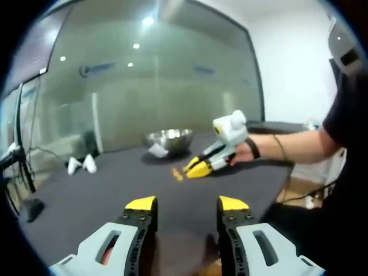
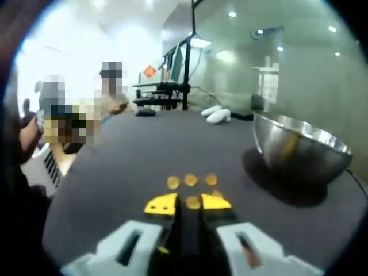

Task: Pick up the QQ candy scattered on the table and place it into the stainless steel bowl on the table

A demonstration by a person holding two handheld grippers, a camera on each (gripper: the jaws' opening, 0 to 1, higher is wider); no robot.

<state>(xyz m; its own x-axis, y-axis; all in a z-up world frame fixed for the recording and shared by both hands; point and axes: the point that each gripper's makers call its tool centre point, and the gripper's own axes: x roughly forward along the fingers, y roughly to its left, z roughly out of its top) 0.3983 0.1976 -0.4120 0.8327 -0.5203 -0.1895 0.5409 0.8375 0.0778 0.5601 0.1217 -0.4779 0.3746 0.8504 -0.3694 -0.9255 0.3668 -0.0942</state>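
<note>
Your right claw is down at the candies; your left claw waits open.

Your right gripper (image 2: 188, 205) has its yellow tips close together around one QQ candy (image 2: 193, 202) on the dark table (image 2: 115, 167), but you cannot tell if it is pinched yet. More candies (image 2: 190, 180) lie just past the tips. Your left gripper (image 1: 187, 204) is wide open and holds nothing. The stainless steel bowl (image 2: 299, 150) sits near the candies, to the right; you cannot see inside it. A white wrapper (image 1: 158, 150) leans against the bowl.
</note>
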